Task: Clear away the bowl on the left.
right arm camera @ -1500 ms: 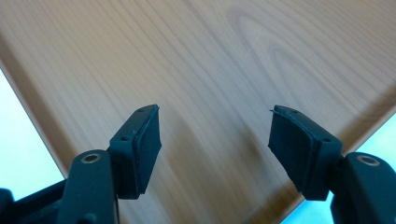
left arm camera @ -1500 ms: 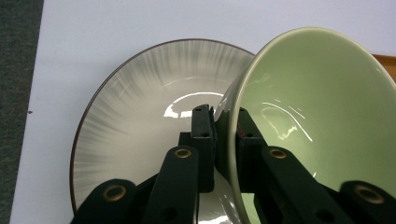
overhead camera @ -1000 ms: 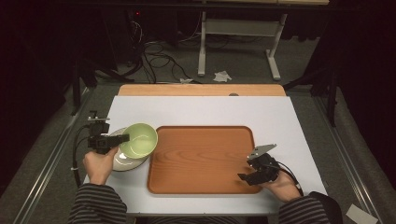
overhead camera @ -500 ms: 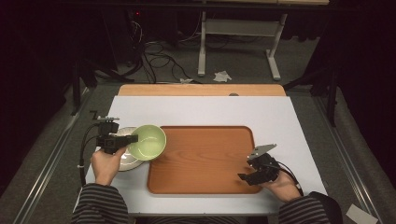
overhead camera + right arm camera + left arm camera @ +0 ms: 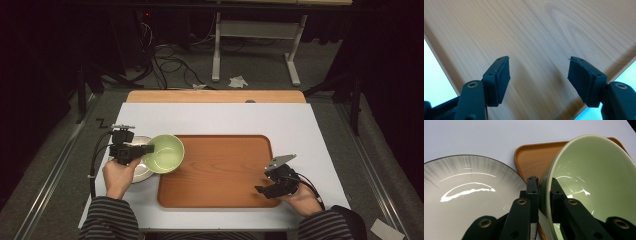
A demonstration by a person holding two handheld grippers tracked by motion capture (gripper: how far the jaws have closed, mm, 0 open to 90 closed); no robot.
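Fingers [image 5: 532, 195] of left gripper [image 5: 544, 192] pinching green bowl [image 5: 596, 182] rim, right gripper [image 5: 539, 77] spread above wooden tray [image 5: 536, 30], no writing legible

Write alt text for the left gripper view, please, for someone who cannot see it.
Black tongs pinch the rim of a tilted pale green bowl, one jaw inside and one outside. Left lies a shiny grey-rimmed plate; behind, a wooden tray on a white table.

green bowl [image 5: 164, 153] | carried right, apparently over tray [image 5: 225, 172] edge | left gripper [image 5: 148, 148]

The left tool [image 5: 545, 192] pinched the pale green ceramic bowl's [image 5: 594, 177] rim, beside a grey-streaked white plate [image 5: 466, 195] and wooden tray [image 5: 536, 157].
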